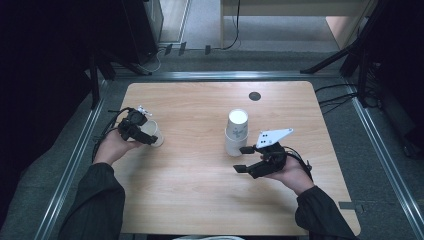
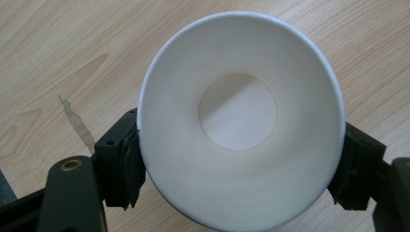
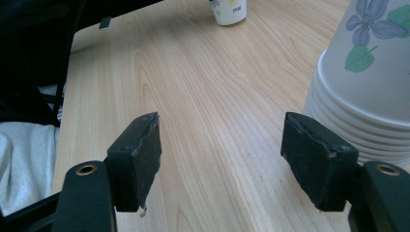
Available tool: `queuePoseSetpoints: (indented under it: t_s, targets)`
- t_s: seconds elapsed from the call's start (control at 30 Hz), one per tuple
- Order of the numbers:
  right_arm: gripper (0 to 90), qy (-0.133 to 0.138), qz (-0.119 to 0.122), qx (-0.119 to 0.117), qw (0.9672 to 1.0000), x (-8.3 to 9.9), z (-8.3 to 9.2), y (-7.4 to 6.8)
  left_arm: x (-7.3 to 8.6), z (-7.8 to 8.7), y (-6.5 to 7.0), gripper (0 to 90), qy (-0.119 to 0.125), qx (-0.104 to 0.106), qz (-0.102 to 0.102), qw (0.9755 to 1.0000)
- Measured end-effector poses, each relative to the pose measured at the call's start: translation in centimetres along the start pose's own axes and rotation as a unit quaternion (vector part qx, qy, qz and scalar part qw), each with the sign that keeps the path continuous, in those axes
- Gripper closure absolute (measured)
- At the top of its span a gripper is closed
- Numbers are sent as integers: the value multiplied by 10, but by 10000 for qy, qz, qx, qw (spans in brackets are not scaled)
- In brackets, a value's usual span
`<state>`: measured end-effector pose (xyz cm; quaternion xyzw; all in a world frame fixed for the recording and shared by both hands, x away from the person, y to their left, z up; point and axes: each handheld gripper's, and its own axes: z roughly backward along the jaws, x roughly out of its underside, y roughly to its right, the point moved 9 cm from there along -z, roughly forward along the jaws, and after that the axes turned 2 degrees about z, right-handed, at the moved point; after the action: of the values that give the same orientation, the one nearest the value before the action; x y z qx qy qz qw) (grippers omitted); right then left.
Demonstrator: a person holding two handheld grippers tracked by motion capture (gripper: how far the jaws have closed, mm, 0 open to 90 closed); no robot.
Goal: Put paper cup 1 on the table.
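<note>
A: Your left gripper (image 2: 237, 193) pinches a paper cup (image 2: 239, 116), at nine o'clock on the table (image 1: 200, 200) near its left edge.

B: And the right gripper (image 3: 222, 159)?

A: Jaws spread, holding nothing, just beside the cup stack (image 3: 367, 87) at its five o'clock; bare wood lies between your hands.

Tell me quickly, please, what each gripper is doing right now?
Left gripper: shut on a paper cup.
Right gripper: open, empty, beside the cup stack.
</note>
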<state>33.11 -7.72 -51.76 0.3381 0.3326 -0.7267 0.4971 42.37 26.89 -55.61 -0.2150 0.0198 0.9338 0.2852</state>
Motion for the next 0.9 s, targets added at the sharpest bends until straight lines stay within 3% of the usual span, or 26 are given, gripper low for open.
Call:
queuePoseSetpoints:
  t_s: [0.33, 0.9]
  targets:
    - [312, -3, -6, -8, 10000, 1, 1, -1, -1, -1, -1, 210, -21, -1, 105, 9999]
    - [312, 0, -19, -1, 10000, 1, 1, -1, -3, -4, 2, 174, -65, 53, 106, 9999]
